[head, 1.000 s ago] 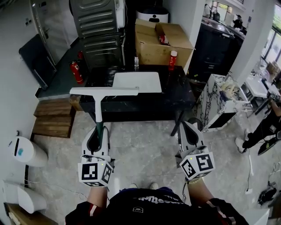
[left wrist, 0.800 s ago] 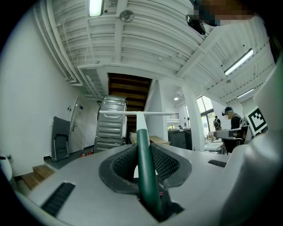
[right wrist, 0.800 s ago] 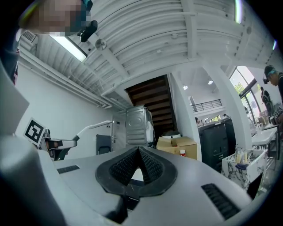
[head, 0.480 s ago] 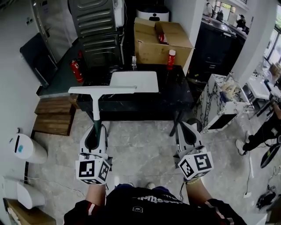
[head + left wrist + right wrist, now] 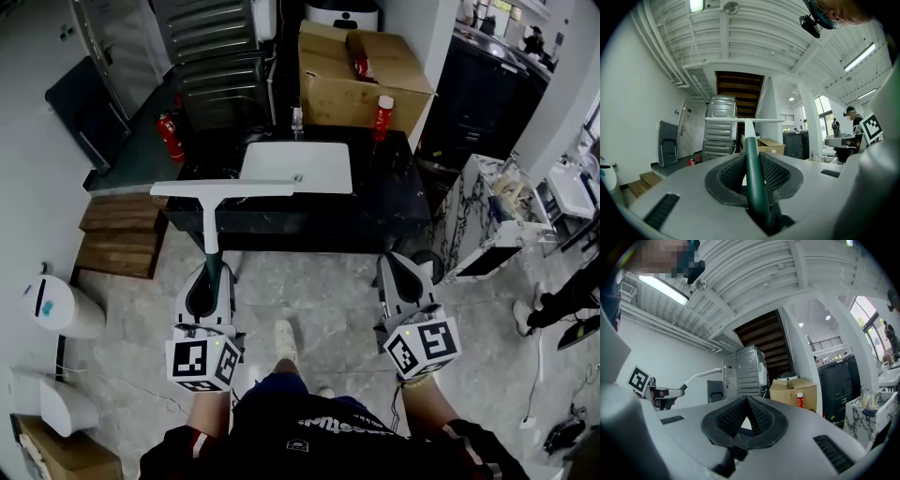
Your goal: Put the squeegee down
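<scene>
Grey stone floor and black table (image 5: 375, 202), head view: the left gripper (image 5: 208, 272) carries the squeegee (image 5: 225, 189) level, with the blade ahead of its jaws, toward the table. The right gripper (image 5: 398, 272) hangs alongside. Left gripper view: jaws clenched on the green handle, white blade crosswise beyond the tips. Right gripper view: jaws closed tip to tip, nothing between them. Judged status: squeegee not yet set down; lowering and release remain.

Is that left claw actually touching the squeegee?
Touching. The left gripper view shows the left gripper clamped on the squeegee by its green handle.
</scene>
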`<action>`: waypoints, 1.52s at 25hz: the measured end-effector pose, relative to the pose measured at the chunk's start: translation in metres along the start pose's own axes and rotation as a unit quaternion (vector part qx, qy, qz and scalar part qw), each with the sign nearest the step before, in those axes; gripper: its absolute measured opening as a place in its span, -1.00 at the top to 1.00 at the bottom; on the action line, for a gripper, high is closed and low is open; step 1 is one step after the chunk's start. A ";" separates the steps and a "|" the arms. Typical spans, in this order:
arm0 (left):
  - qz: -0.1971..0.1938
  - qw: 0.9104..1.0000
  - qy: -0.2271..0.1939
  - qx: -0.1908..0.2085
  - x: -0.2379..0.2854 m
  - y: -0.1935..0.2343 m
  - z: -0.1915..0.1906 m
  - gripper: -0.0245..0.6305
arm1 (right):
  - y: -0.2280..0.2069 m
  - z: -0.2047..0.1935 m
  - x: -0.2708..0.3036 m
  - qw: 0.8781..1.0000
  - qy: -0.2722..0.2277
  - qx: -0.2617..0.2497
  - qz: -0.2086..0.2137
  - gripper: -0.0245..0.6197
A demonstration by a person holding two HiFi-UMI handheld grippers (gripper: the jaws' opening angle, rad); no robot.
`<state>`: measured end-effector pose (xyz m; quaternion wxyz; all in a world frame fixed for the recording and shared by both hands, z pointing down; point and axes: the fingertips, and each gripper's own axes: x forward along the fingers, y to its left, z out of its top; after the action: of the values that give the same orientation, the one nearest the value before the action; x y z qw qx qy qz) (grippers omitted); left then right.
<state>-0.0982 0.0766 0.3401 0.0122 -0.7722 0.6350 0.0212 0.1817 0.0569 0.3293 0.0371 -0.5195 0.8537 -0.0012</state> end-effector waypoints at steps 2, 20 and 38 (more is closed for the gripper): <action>-0.003 1.000 0.005 -0.005 0.028 0.013 -0.013 0.63 | -0.003 -0.007 0.026 1.000 0.005 -0.007 0.003 0.81; -0.053 0.998 0.018 -0.015 0.287 0.146 -0.039 0.63 | -0.028 -0.008 0.313 0.999 0.010 -0.032 -0.027 0.81; -0.045 0.989 0.135 -0.030 0.365 0.120 -0.129 0.63 | -0.094 -0.077 0.376 0.999 0.039 0.003 -0.035 0.81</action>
<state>-0.1429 -0.3107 0.4527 -0.0961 -0.7957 0.5946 -0.0647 0.0883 -0.3233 0.3863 0.0053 -0.5484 0.8358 -0.0258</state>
